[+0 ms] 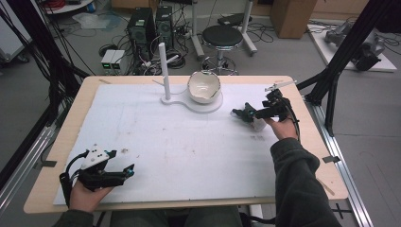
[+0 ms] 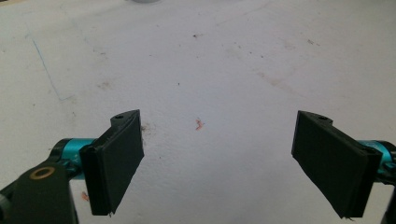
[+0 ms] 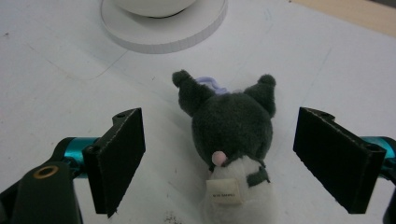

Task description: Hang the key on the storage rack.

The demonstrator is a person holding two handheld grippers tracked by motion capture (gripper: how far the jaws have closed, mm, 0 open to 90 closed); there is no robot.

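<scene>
The plush toy (image 3: 232, 140) lies flat on the white mat (image 1: 189, 142), dark head with two ears pointing toward the far side, pale body toward the near side, a small pink tail and a sewn label showing on its back. On the table it sits right of centre toward the far edge, just right of the round white base (image 1: 201, 105) and clearly apart from it.

Around it now: the right gripper (image 3: 219, 163) has the toy between its jaws, one black pad (image 3: 119, 158) on each flank, and there is daylight on both sides, so the pads are not pressing on the fur. Jaws wide, toy loose between them. In the high view the right gripper (image 1: 248, 115) points left toward the base, the hand (image 1: 279, 125) behind it, dark sleeve running to the near edge.

On the base stands a white bowl (image 1: 204, 86), tipped slightly, with a tall white post (image 1: 164, 71) rising at the base's left end.

Over at the near left corner, the left gripper (image 1: 124, 172) lies low over the mat in the person's hand. Its own view has the left gripper (image 2: 219, 158) spread wide, nothing but stained white mat between the pads.
</scene>
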